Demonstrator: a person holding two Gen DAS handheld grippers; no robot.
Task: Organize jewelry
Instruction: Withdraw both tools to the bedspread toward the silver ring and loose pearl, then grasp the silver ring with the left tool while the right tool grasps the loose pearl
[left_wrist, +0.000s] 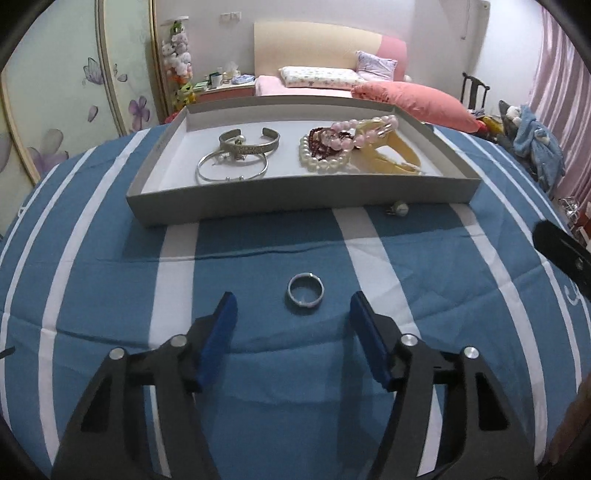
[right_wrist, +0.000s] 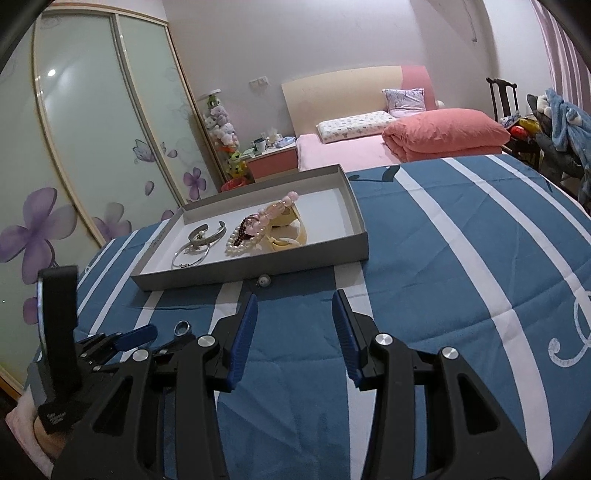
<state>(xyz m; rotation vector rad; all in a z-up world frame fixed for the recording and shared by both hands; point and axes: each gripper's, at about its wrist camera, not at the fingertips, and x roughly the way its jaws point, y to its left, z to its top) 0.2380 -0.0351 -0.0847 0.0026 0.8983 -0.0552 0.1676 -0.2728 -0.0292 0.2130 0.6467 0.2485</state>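
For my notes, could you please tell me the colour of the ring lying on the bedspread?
Silver ring; clearest in the left wrist view.

Both fisheye views are evenly lit by soft, cool indoor light, with a bright reflected spot seen on the wardrobe door (right_wrist: 51, 72). A soft shadow is cast on the striped cloth (left_wrist: 258, 236) in front of the tray (left_wrist: 295, 206). Straight lines are bowed toward the dark-vignetted corners, and fine detail is slightly soft.

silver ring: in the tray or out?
Out. The silver ring lies flat on the striped blue cloth, short of the gray tray, between the open left tool fingers.
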